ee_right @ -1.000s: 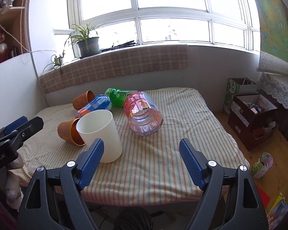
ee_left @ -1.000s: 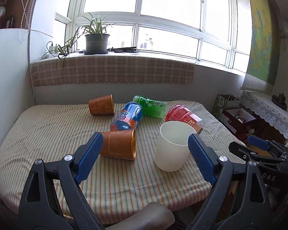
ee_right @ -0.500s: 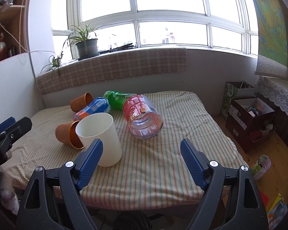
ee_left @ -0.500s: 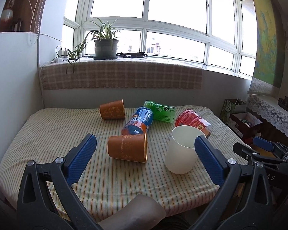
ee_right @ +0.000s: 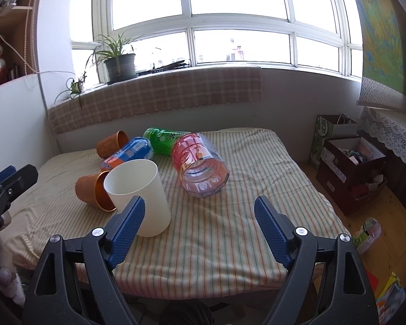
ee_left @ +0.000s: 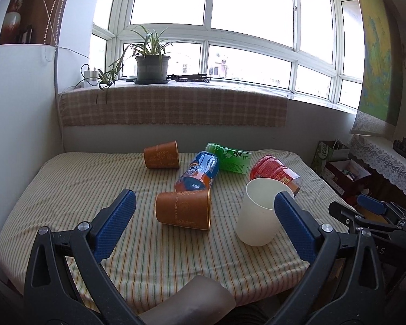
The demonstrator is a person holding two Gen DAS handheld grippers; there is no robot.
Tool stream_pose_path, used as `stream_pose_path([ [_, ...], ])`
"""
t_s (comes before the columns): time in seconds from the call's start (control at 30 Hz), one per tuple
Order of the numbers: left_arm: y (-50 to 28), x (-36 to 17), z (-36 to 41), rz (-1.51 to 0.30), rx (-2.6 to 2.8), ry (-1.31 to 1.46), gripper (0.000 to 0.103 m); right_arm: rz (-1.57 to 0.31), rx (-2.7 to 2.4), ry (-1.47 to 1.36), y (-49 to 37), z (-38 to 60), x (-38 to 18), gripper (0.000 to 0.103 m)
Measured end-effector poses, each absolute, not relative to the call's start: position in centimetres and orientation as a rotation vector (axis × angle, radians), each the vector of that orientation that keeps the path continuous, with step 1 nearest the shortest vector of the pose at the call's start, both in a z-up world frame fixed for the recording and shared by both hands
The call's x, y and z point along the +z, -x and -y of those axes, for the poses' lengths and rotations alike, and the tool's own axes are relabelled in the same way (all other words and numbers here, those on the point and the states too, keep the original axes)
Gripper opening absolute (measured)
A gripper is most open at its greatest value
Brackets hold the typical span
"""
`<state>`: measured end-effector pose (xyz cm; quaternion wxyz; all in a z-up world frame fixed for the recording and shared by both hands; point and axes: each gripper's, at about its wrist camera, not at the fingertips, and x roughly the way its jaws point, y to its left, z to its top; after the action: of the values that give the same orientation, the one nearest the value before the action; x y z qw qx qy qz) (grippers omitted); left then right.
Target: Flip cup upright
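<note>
A white cup (ee_left: 259,212) stands upright, mouth up, near the front right of the striped cloth table (ee_left: 67,184); it also shows in the right wrist view (ee_right: 139,192). An orange cup (ee_left: 183,210) lies on its side just left of it, seen in the right wrist view too (ee_right: 93,193). A second orange cup (ee_left: 162,155) lies on its side farther back (ee_right: 111,144). My left gripper (ee_left: 203,226) is open and empty, held back from the cups. My right gripper (ee_right: 200,228) is open and empty, right of the white cup.
A blue bottle (ee_left: 200,172), a green bottle (ee_left: 231,158) and a red-labelled clear bottle (ee_right: 200,169) lie on the table behind the cups. Boxes and bags (ee_right: 352,168) stand on the floor to the right. A plant pot (ee_left: 152,67) sits on the windowsill.
Both grippers have drawn back and tilted up a little from the table, so the cups sit lower and smaller in view. The cups and bottles have not moved.
</note>
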<state>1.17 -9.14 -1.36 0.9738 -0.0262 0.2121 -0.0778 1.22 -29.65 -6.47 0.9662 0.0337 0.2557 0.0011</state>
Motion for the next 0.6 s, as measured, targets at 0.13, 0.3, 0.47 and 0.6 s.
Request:
stream_pose_path([
  [0.13,-1.16,-1.38,9.13,-0.427,-0.156,0.054,0.103,-0.517,0.000,-0.072,-1.22,29.67,-6.50,0.083],
  [0.3,-1.18,-1.40,9.16,-0.427,-0.156,0.054,0.103,-0.522,0.001,-0.072,-1.29,29.67,-6.60,0.083],
  [0.47,-1.14,-1.44,9.19,-0.429,-0.157,0.054,0.103,-0.530,-0.004,-0.075,-1.41,29.84,-6.70,0.083],
  [0.6,-1.16,-1.42,9.17,-0.429,-0.157,0.054,0.103,-0.538,-0.010,-0.078,-1.56,30.01,-6.88,0.083],
])
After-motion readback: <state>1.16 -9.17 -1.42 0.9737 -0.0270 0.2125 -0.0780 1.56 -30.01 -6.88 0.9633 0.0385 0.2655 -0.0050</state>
